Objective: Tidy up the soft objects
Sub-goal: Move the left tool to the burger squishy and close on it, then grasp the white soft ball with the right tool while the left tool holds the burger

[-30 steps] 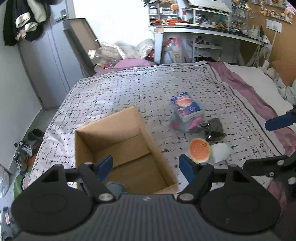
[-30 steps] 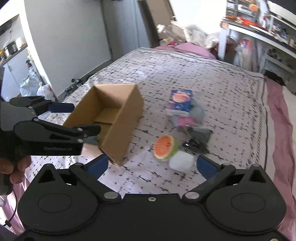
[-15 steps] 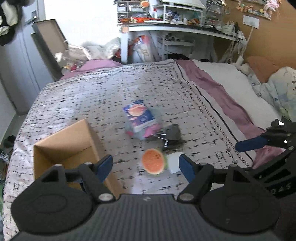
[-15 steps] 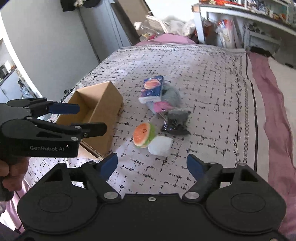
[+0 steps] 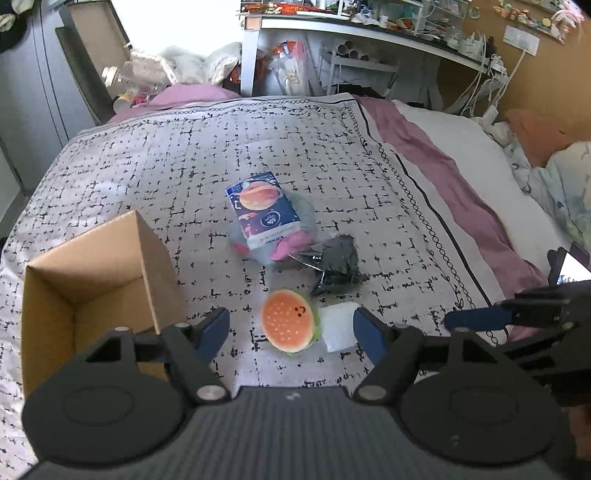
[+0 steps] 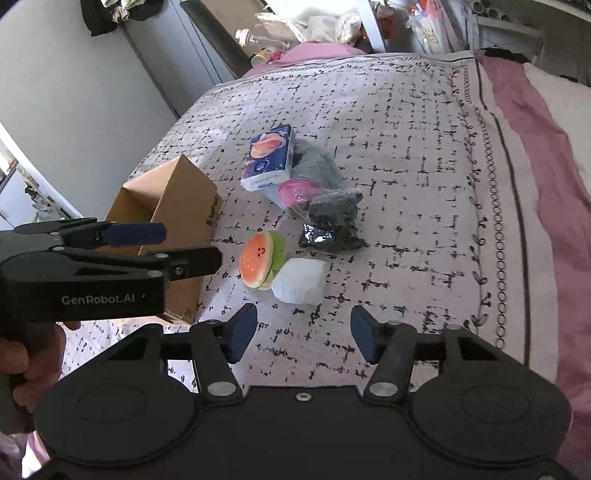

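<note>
White desk w/ cluttered shelves [image 5: 354,31] stands past the foot of the bed, cardboard tubes [image 5: 349,55] stacked beneath it. Grey wardrobe door [image 5: 33,88] at left, a clear plastic bottle [image 6: 255,37] lying near it by pale crumpled bags [image 5: 192,64]. Mauve bedsheet [image 5: 436,170] & white quilt [image 5: 476,166] run along the right, orange pillow [image 5: 535,133] in the far corner

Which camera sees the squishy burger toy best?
The right wrist view: the burger toy shows side-on there, with orange bun, green layer and little face. The left wrist view shows mostly its round bun top, lying between the open left tongs.
</note>
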A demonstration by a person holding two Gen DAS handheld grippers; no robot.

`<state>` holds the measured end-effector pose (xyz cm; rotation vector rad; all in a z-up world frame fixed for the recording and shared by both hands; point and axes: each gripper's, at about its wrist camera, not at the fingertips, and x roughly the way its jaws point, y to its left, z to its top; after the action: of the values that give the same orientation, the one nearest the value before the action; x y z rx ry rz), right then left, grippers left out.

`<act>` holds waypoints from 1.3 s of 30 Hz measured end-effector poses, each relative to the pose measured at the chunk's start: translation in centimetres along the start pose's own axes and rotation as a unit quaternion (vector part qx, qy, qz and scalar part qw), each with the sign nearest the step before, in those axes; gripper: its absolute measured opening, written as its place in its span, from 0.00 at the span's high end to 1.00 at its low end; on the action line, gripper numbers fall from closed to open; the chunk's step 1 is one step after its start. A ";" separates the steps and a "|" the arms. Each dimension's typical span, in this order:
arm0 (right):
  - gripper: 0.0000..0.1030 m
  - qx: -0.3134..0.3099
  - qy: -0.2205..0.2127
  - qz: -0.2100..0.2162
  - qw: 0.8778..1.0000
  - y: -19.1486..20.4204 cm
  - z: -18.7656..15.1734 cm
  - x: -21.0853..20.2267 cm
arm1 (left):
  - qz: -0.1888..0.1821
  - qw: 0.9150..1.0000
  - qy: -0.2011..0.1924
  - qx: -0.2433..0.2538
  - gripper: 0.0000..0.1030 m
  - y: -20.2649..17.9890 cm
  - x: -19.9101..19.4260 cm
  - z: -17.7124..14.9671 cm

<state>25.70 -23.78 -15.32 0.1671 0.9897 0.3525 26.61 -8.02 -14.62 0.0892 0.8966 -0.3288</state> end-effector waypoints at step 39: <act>0.58 -0.010 0.007 -0.051 0.999 -2.1 -0.5 6.0 | -0.023 0.992 0.092 -0.080 0.61 1.4 9.5 1.0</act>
<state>28.75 -23.57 -20.95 0.0954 1.0045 0.2699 33.30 -9.22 -21.53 -0.0494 1.1062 -0.2936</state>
